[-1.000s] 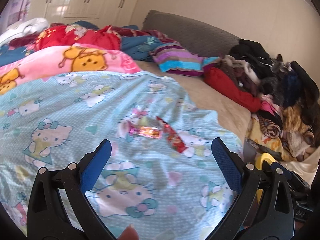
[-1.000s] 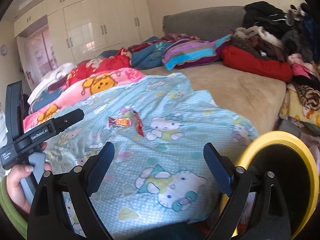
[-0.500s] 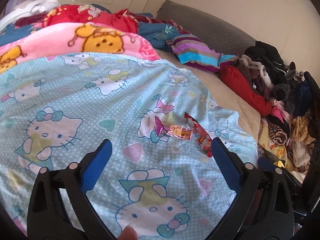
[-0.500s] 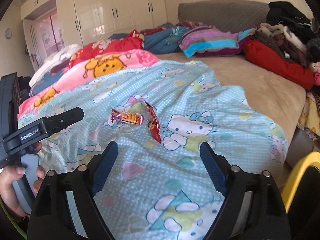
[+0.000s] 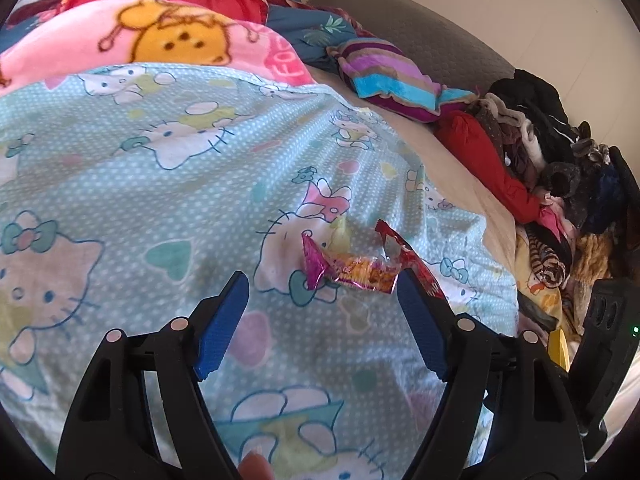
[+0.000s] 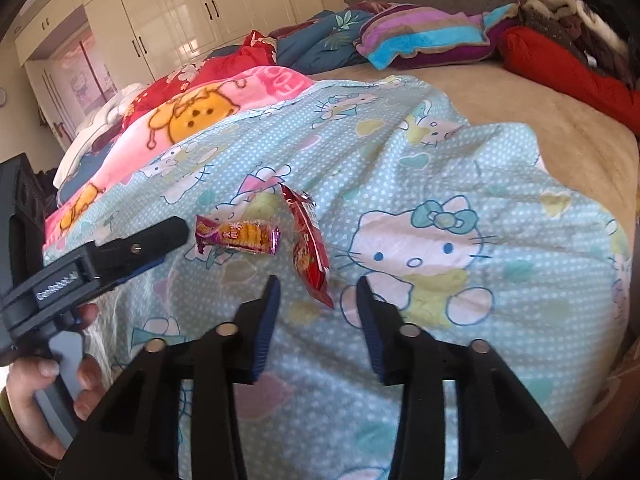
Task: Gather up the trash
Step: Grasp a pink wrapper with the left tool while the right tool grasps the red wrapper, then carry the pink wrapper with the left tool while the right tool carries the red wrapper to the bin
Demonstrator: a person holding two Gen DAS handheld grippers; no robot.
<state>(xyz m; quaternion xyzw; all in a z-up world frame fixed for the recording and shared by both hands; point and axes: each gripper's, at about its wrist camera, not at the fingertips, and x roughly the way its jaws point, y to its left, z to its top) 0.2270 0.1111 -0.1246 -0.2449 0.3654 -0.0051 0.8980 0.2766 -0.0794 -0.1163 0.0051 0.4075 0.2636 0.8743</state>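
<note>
Two snack wrappers are seen lying on a light blue cat-print blanket [image 5: 168, 184] spread over the bed [image 6: 560, 120], toward the bed's near edge and well away from its headboard end. The purple wrapper [image 5: 352, 270] is laid flat and crosswise; the red wrapper [image 6: 310, 252] is laid just beside it, its near end pointing toward the near edge of the bed. The two are close together, and whether they touch cannot be told.

The left tool [image 5: 320, 320] is held low over the blanket with its jaws still fairly wide and closing; the purple wrapper is framed just beyond its blue pads [image 5: 220, 328], not pressed by them. The right tool [image 6: 316, 320] is angled down at the red wrapper, its jaws narrower and closing, with the wrapper's near tip lying at the gap between the pads but not gripped.

In the right wrist view a hand [image 6: 44, 392] is seen on the left tool's handle. A pink cartoon blanket [image 5: 168, 36], a striped pillow [image 6: 424, 36] and a heap of clothes [image 5: 560, 184] are seen along the far edges.
</note>
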